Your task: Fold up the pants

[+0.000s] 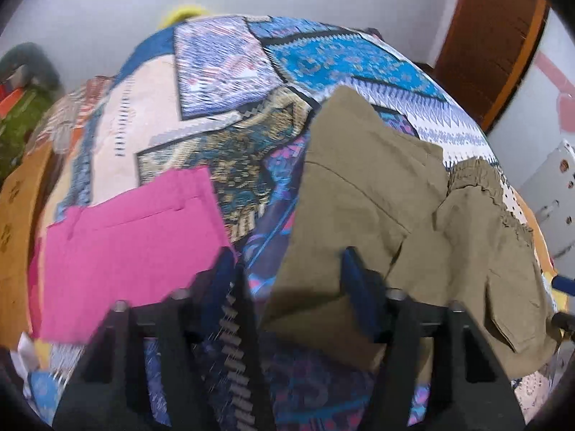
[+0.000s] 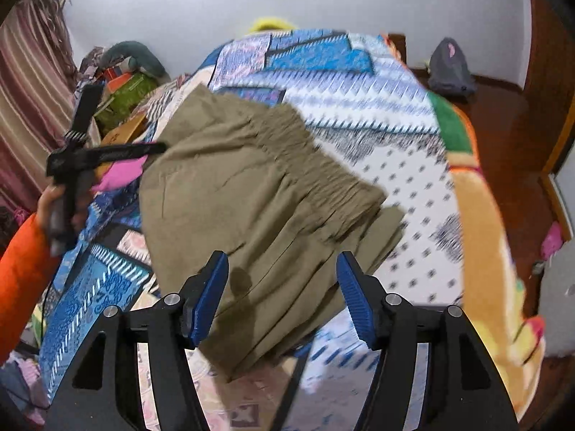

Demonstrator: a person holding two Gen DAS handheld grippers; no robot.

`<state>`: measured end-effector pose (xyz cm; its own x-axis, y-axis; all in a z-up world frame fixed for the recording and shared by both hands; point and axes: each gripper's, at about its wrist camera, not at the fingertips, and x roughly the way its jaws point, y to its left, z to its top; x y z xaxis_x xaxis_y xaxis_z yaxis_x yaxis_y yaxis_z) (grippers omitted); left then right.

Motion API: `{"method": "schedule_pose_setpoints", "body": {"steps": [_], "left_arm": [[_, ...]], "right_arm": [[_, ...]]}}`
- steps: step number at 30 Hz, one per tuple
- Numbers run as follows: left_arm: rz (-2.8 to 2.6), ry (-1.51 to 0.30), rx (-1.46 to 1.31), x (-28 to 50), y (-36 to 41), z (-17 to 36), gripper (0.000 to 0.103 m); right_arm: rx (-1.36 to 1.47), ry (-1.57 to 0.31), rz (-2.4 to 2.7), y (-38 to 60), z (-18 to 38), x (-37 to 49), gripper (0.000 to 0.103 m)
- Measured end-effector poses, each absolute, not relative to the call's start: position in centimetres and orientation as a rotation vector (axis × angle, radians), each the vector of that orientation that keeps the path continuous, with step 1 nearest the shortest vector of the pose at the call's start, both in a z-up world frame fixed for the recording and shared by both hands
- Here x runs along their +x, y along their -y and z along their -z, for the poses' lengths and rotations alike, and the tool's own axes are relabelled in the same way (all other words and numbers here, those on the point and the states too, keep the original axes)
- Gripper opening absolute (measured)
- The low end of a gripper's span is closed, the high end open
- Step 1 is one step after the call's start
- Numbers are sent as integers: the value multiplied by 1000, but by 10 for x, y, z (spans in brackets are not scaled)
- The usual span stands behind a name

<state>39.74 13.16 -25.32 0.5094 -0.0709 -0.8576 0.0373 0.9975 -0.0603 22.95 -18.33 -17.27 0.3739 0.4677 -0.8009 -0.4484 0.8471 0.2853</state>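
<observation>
Olive-green pants [image 2: 251,194] lie folded on the patterned bedspread [image 2: 359,82], elastic waistband toward the far right. In the left wrist view the pants [image 1: 377,186] lie at the right. My right gripper [image 2: 282,287] is open and empty, hovering above the pants' near edge. My left gripper [image 1: 287,269] is open and empty, above the bedspread [image 1: 233,82] between a folded pink garment [image 1: 133,244] and the olive pants. The left gripper also shows in the right wrist view [image 2: 107,136], held at the left by a hand in an orange sleeve.
The pink garment [image 2: 122,172] lies folded left of the pants. A brown box [image 1: 18,208] and cluttered things [image 2: 125,82] stand beside the bed at the left. A dark bag [image 2: 449,68] sits on the wooden floor at the far right. A curtain [image 2: 28,89] hangs at the left.
</observation>
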Motion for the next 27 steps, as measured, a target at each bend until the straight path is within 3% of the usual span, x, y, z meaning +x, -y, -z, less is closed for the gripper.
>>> {"method": "schedule_pose_setpoints", "body": {"steps": [2,6,18,23,27], "left_arm": [[114,-1057,-53,400,-130,261,16],[99,-1023,8,387,-119,257,4],[-14,-1095,-77,303,-140,241,4],[-138,-1038,11,280,-140,221,6],[-83,-985,-74,283,-141,199,8]], "right_arm": [[5,-1052,-592,180,180,228,59],[-46,-1065,-599,177,190,233,59],[-234,-1050,-600,168,195,266,59],[-210,-961,-648,161,161,267,59],[-181,-898,-696,141,138,277,59]]}}
